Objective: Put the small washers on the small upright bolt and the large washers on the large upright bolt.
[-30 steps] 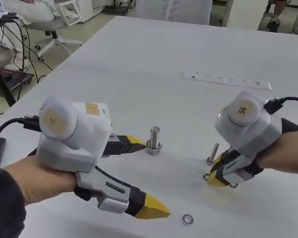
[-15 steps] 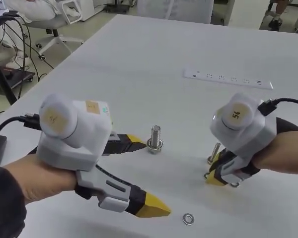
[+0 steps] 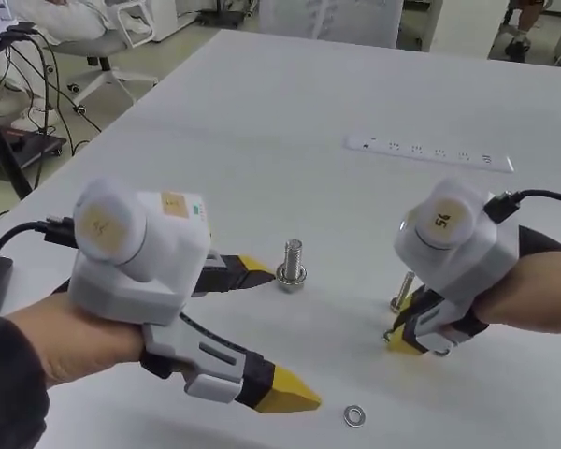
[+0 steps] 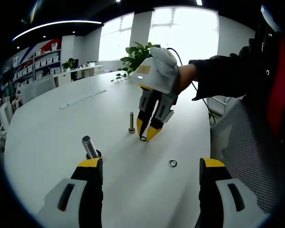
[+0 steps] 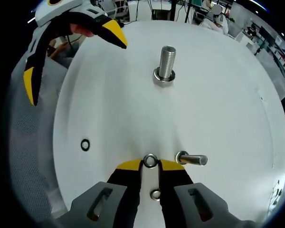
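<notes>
The large upright bolt [image 3: 292,261] stands mid-table with a washer at its base [image 5: 164,78]. The small upright bolt [image 3: 403,291] stands to its right. My right gripper [image 3: 405,340] points down at the table just in front of the small bolt [image 5: 192,159], its jaws closed on a washer [image 5: 150,160] held at the tips. A second washer [image 5: 155,193] lies between the jaws further back. My left gripper [image 3: 276,332] is open beside the large bolt [image 4: 89,146] with nothing between its fingers. A loose washer [image 3: 354,415] lies near the table's front.
A white power strip [image 3: 428,152] lies further back on the white table [image 3: 262,122]. An office chair [image 3: 103,42] and cables stand off the table's left side. A potted plant [image 4: 135,54] stands at the table's end.
The right gripper has shifted slightly left and tilted, staying low beside the small bolt. The left gripper has stayed where it was.
</notes>
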Action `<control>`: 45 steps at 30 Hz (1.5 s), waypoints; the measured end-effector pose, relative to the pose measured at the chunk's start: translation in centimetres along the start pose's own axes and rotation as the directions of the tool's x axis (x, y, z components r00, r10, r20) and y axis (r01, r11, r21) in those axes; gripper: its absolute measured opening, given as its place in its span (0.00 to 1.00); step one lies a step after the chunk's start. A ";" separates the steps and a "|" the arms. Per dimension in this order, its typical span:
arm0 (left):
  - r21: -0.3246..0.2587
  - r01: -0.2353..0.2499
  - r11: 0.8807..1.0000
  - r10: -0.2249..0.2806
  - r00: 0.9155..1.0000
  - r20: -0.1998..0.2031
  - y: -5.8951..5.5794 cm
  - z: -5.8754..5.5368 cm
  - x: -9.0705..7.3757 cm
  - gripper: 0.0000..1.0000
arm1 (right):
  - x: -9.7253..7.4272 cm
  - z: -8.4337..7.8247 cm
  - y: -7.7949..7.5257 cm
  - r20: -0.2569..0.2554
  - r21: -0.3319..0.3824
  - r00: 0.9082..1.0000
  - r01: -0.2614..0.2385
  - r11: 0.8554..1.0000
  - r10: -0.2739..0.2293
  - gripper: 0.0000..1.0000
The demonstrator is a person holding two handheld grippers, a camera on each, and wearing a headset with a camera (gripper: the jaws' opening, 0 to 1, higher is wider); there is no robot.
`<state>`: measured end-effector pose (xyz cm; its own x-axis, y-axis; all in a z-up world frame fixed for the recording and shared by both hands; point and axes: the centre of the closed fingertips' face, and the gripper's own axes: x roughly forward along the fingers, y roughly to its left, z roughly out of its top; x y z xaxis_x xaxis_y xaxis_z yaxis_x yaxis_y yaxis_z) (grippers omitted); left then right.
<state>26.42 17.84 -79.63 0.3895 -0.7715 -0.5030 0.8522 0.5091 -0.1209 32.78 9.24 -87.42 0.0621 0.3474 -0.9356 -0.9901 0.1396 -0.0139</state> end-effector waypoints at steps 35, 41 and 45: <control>0.006 0.004 1.000 -0.004 1.000 0.000 -0.3 0.1 0.1 0.83 | -0.7 -1.5 0.5 -0.010 0.037 1.000 0.001 0.999 -0.001 0.14; 0.008 0.006 1.000 -0.006 1.000 0.000 -0.3 0.1 0.2 0.83 | -1.1 -1.5 0.6 -0.003 0.040 1.000 0.007 0.999 -0.007 0.14; 0.010 0.007 1.000 -0.007 1.000 -0.001 -0.3 0.2 0.3 0.83 | -1.4 -1.5 0.5 0.002 0.041 1.000 0.012 0.999 -0.013 0.14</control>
<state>26.29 17.39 -79.58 0.3828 -0.7749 -0.5029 0.8585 0.4995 -0.1162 32.00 7.43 -86.66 0.0748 0.3476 -0.9347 -0.9833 0.1818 -0.0111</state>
